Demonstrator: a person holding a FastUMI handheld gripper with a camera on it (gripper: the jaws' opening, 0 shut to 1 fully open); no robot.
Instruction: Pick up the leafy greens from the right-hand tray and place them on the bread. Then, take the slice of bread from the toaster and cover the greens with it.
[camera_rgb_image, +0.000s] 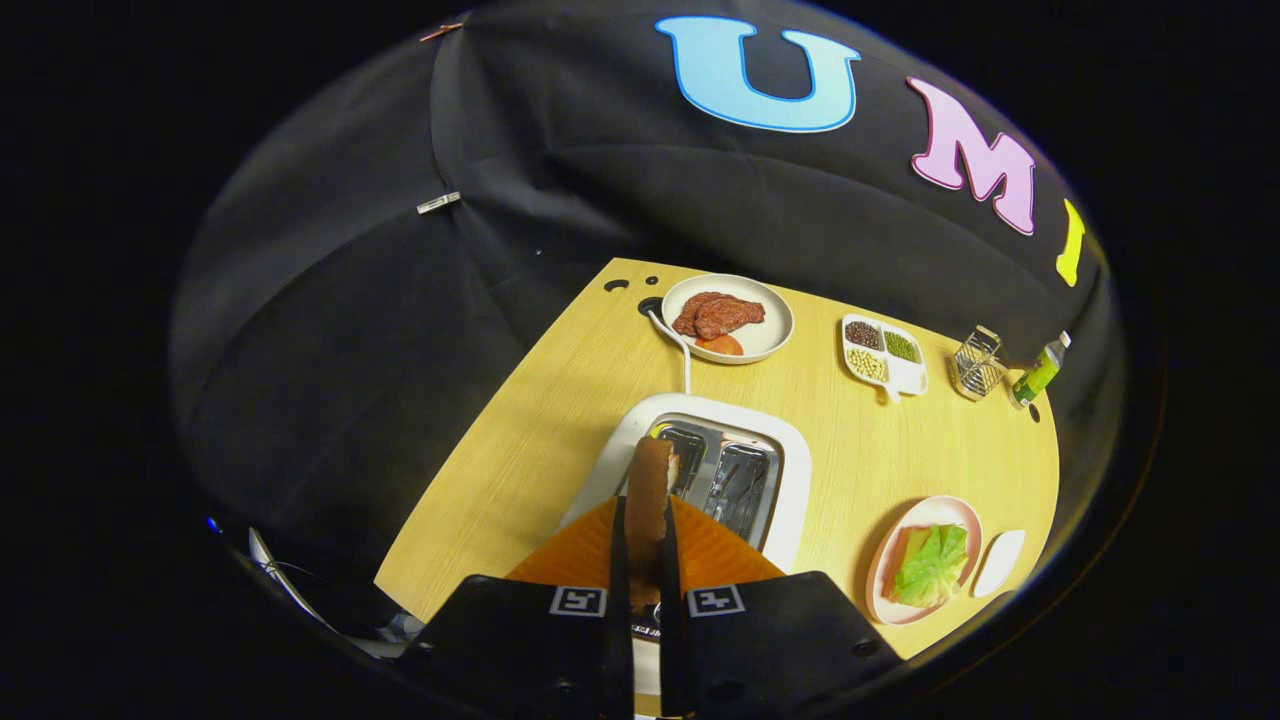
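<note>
Brown-crusted bread slice (650, 490) pinched edge-on in closed claw (641, 560) (above toaster (790, 480))

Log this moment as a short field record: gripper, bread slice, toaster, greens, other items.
gripper: fingers shut on the bread slice, above the toaster
bread slice: held on edge between the fingers
toaster: white, slots look empty, just ahead of the fingers
greens: lying on bread on the pink plate, beside the toaster
meat plate: beyond the toaster
divided dish: holds beans
table: light wood
</note>
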